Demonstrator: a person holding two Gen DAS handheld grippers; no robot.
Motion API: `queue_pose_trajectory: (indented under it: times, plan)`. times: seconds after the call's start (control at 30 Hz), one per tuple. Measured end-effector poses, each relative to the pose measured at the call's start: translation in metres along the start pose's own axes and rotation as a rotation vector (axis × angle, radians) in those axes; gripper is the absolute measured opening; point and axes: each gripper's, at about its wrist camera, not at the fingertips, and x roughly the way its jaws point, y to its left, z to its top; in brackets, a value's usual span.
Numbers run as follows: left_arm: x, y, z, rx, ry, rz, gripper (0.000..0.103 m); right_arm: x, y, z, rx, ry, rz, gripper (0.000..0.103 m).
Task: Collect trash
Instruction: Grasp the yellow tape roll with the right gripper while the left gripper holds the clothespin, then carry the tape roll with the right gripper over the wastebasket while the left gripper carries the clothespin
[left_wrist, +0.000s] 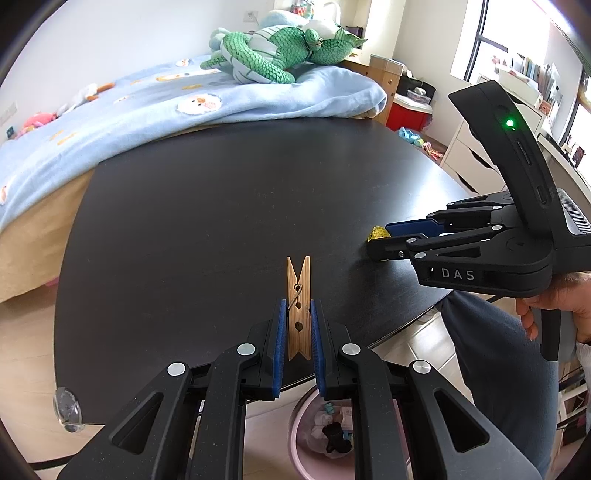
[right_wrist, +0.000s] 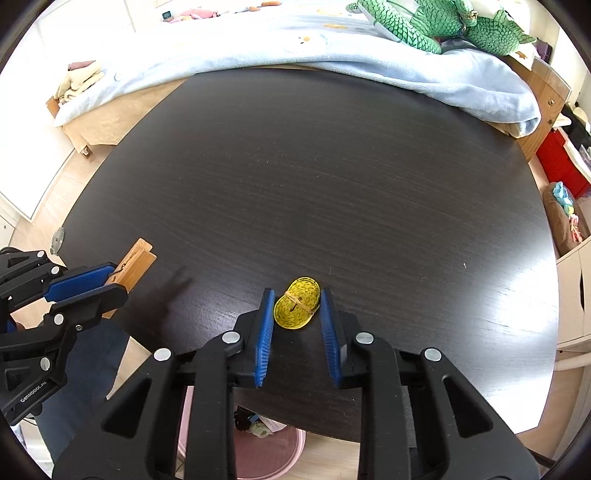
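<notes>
A wooden clothespin (left_wrist: 298, 288) sticks out forward from my left gripper (left_wrist: 298, 302), which is shut on its rear half above the near edge of the dark table (left_wrist: 221, 203). To the right, a small yellow coiled tape (right_wrist: 297, 304) bound with a rubber band rests on the table. My right gripper (right_wrist: 297, 291) is down over it, both blue pads touching its sides. The left wrist view shows the same yellow coil (left_wrist: 379, 232) at the tips of the right gripper (left_wrist: 376, 240). In the right wrist view the left gripper (right_wrist: 120, 278) and clothespin (right_wrist: 136, 258) are at the left.
A pink bin (right_wrist: 266, 450) holding scraps stands on the floor under the table's near edge. A bed with a blue blanket (left_wrist: 221, 103) and a green plush toy (left_wrist: 280, 51) lies beyond the table. A clear disc (left_wrist: 66, 408) clings to the table's left edge. A hand (left_wrist: 569, 306) holds the right gripper.
</notes>
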Motion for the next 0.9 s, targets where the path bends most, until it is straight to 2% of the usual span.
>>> queue_pose_trajectory:
  times: [0.3,0.63,0.9]
  plan:
    - [-0.006,-0.008,-0.003,0.015,-0.004,0.001,0.013,-0.024,0.001,-0.013,-0.004,-0.050,0.007,0.024]
    - [-0.025,-0.021,-0.017,0.041,-0.016,0.003,0.013,-0.069,0.016,-0.046,-0.047,-0.128,-0.014,0.024]
    - [-0.045,-0.032,-0.034,0.054,-0.036,-0.007,0.013,-0.099,0.026,-0.082,-0.050,-0.182,0.007,0.024]
